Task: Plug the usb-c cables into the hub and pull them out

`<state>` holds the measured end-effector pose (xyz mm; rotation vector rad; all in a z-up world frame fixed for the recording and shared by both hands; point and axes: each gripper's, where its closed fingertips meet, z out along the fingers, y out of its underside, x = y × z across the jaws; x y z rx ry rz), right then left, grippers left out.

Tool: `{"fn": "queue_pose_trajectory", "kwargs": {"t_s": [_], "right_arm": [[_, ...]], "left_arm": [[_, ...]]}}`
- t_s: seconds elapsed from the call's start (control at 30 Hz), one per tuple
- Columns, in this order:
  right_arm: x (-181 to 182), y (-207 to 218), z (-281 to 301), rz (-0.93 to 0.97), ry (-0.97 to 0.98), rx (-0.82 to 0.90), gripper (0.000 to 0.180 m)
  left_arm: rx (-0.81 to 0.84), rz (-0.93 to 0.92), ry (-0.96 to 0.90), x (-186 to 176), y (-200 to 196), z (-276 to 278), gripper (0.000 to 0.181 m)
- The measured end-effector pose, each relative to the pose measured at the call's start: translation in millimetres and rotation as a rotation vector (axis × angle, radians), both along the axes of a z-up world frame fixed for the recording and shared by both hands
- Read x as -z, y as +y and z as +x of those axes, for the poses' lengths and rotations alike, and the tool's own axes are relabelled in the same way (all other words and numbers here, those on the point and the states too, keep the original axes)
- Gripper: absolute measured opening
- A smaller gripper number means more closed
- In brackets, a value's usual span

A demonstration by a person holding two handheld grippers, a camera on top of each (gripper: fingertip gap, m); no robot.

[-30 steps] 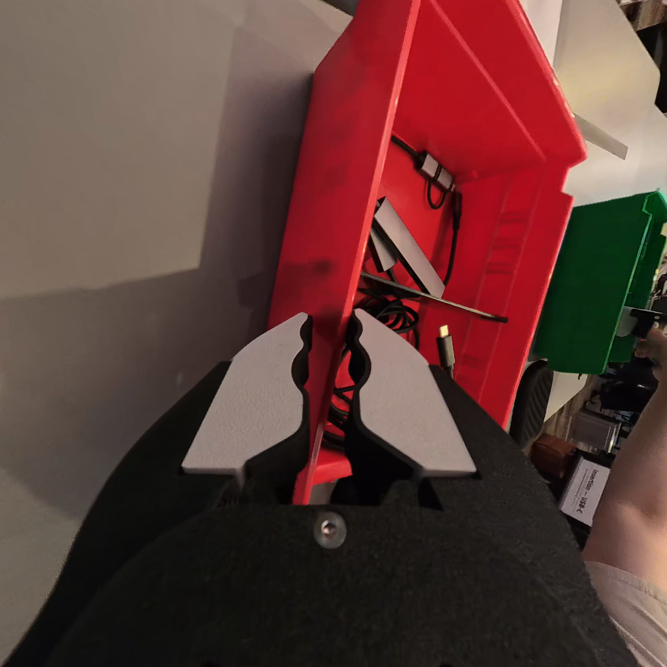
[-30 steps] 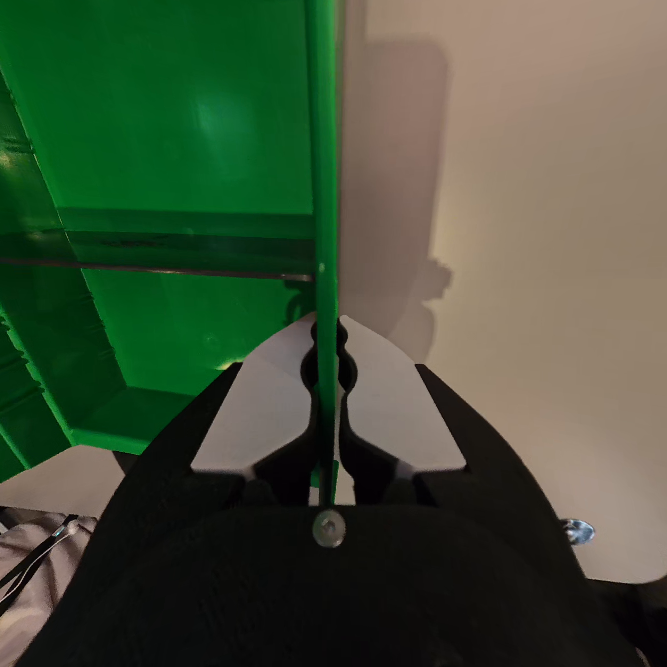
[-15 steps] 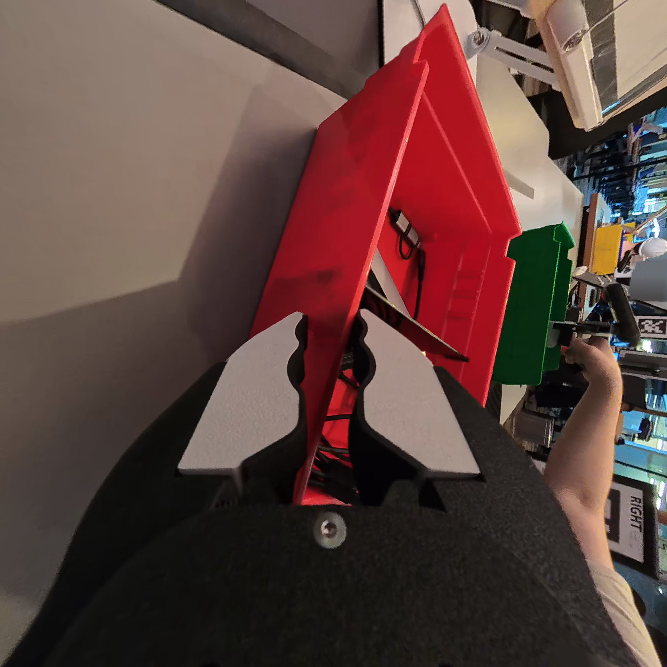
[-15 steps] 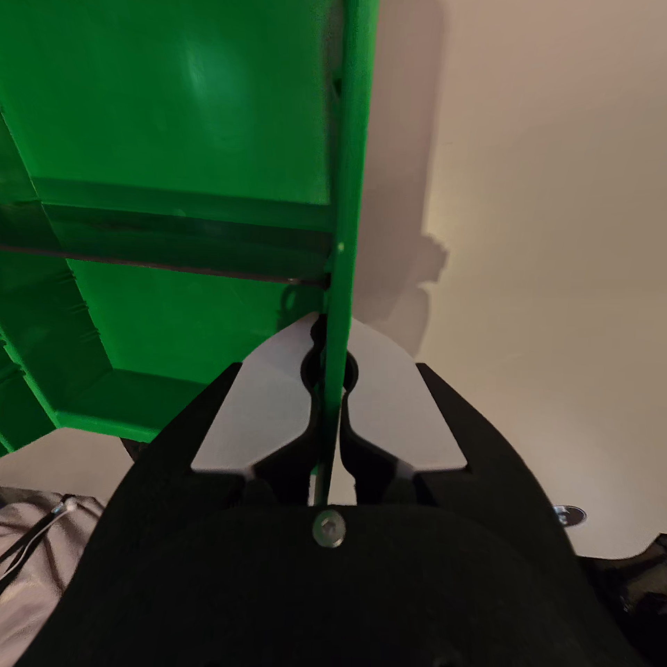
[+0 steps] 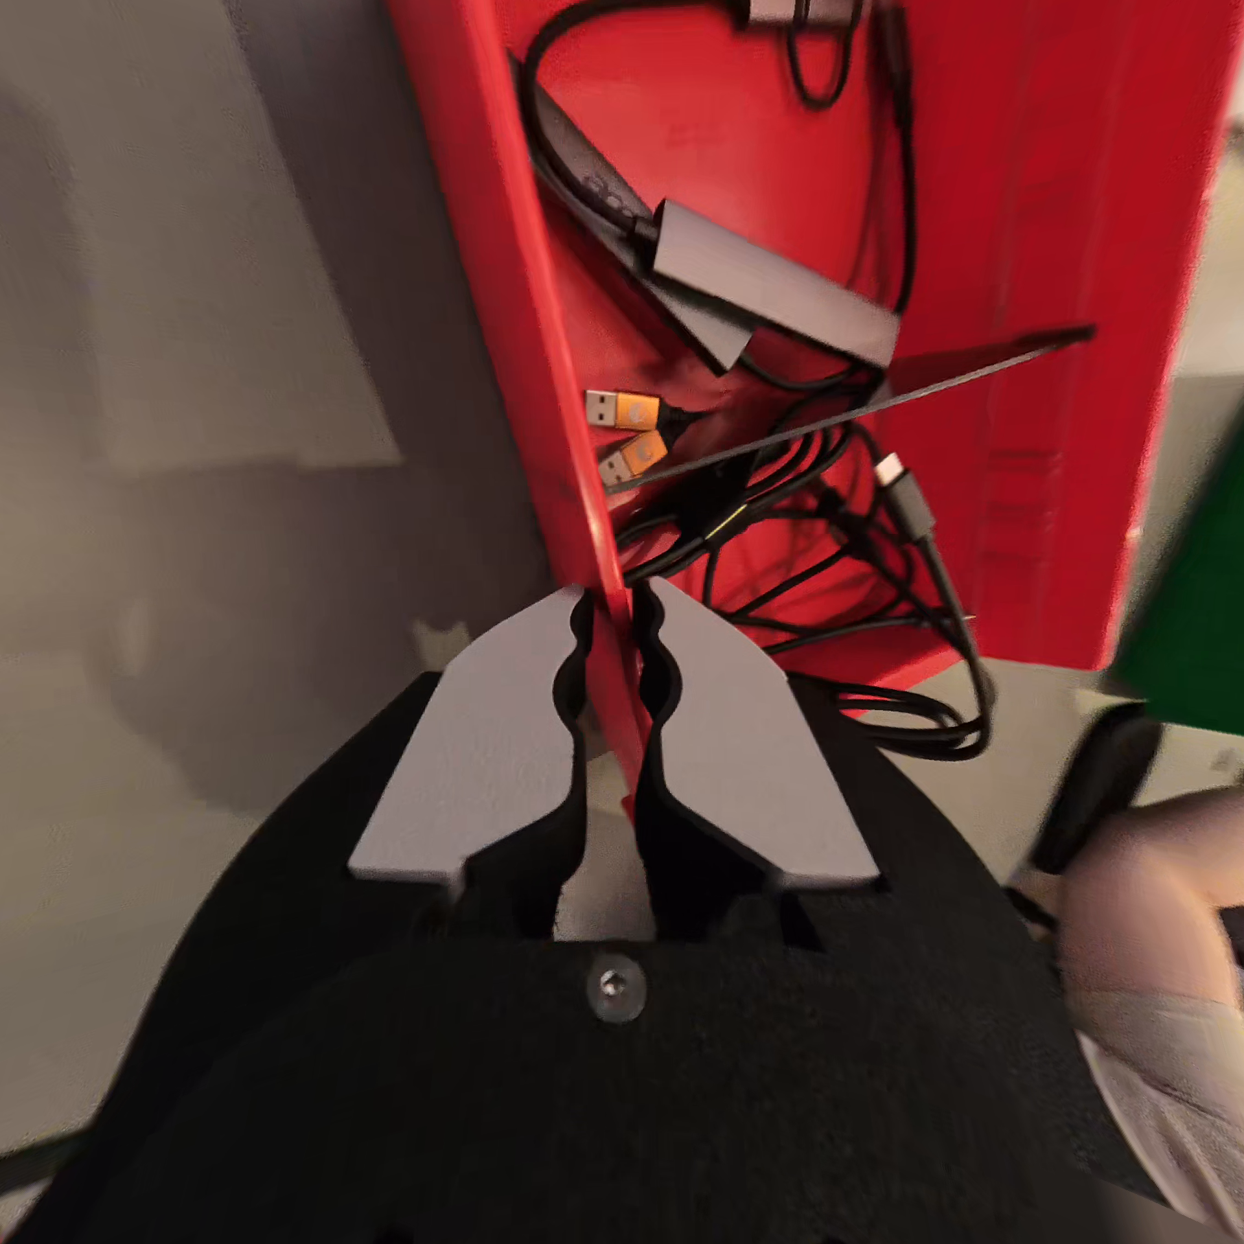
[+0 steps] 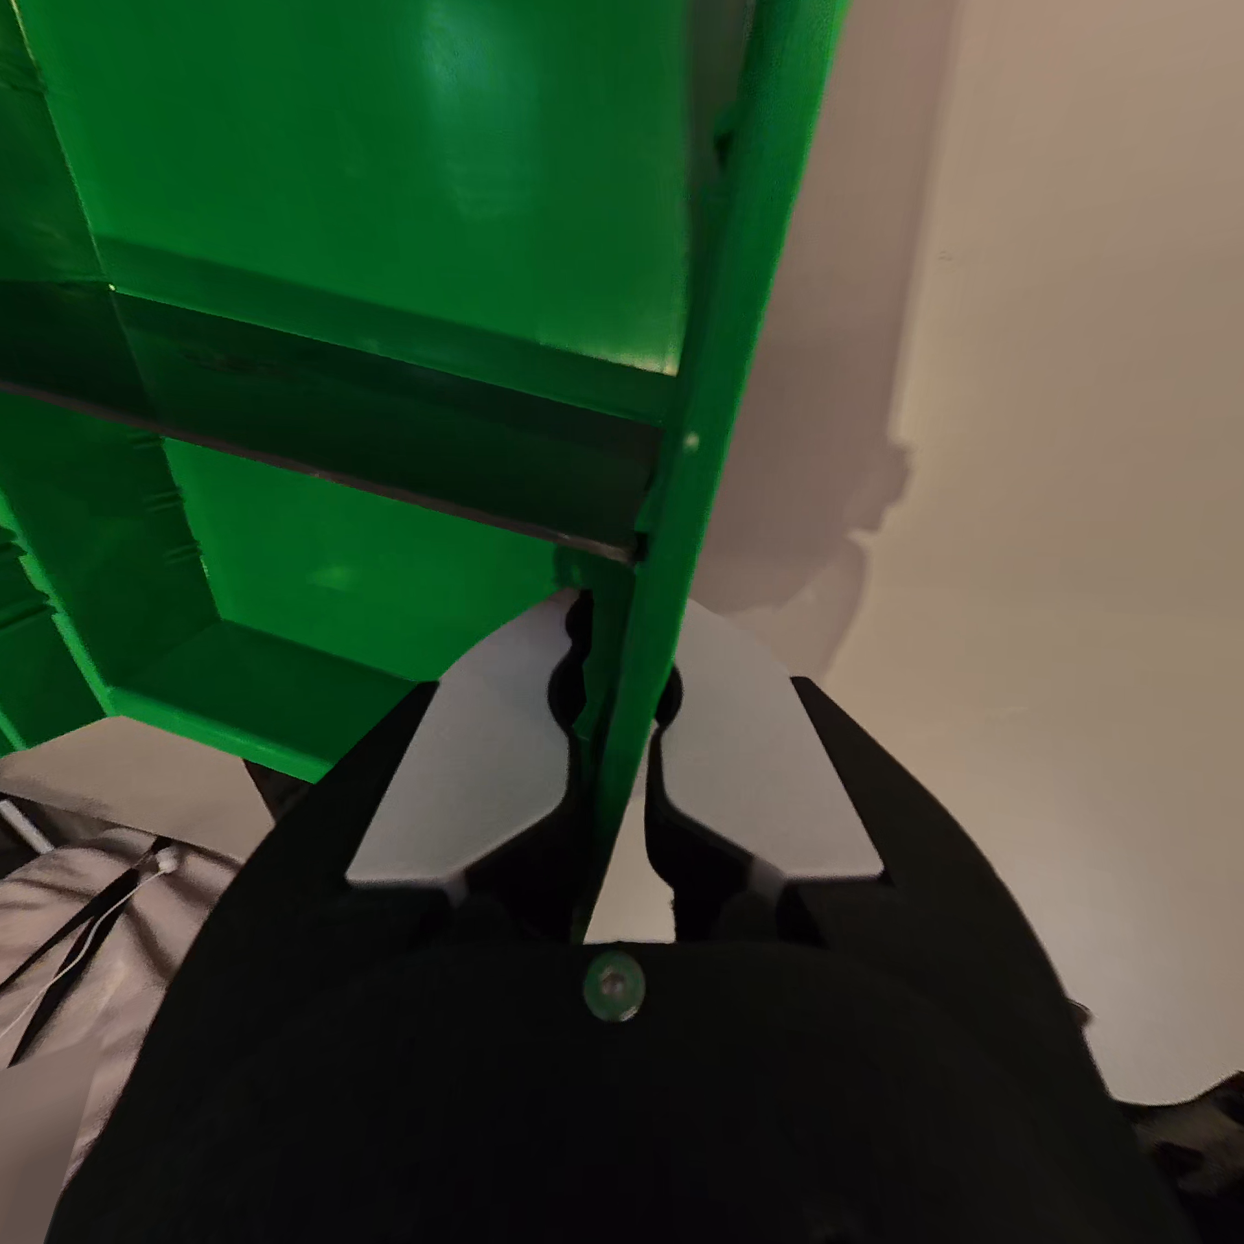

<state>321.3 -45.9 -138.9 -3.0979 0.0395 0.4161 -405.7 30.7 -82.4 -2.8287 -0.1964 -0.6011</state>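
While the left tongs [image 5: 614,602] straddled the side wall of the red bin [image 5: 1077,269], their two pads sat close against it on either side, clamped on the wall. Inside the bin a thin dark divider [image 5: 942,390] ran slantwise across. Beyond the divider lay a grey hub [image 5: 774,283], resting tilted over a second flat grey device whose kind could not be told. Two orange-collared USB plugs [image 5: 623,431] lay against the gripped wall, near the divider's left end. A grey usb-c plug [image 5: 902,495] pointed up on the near side of the divider, unplugged and apart from the hub. Its black cable joined a tangle of black cables [image 5: 808,572] on the bin floor; one loop spilled over the bin's near edge onto the pale surface [image 5: 202,606]. The left view was blurred by motion.

The right tongs [image 6: 623,606] were clamped on the side wall of the green bin [image 6: 336,202]. That wall passed between the fingers, hiding the tip of the right one. A dark divider [image 6: 336,437] crossed the green bin, which showed no contents. A corner of the green bin also showed at the right edge of the left view.
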Motion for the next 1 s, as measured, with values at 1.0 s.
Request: {"fn": "queue_pose_trajectory", "kwargs": {"t_s": [1.0], "right_arm": [[1.0, -14.2, -0.1, -0.128, -0.055, -0.042, 0.009]], "left_arm": [[0.415, -0.004, 0.329, 1.5, -31.4, -6.5, 0.007]]}}
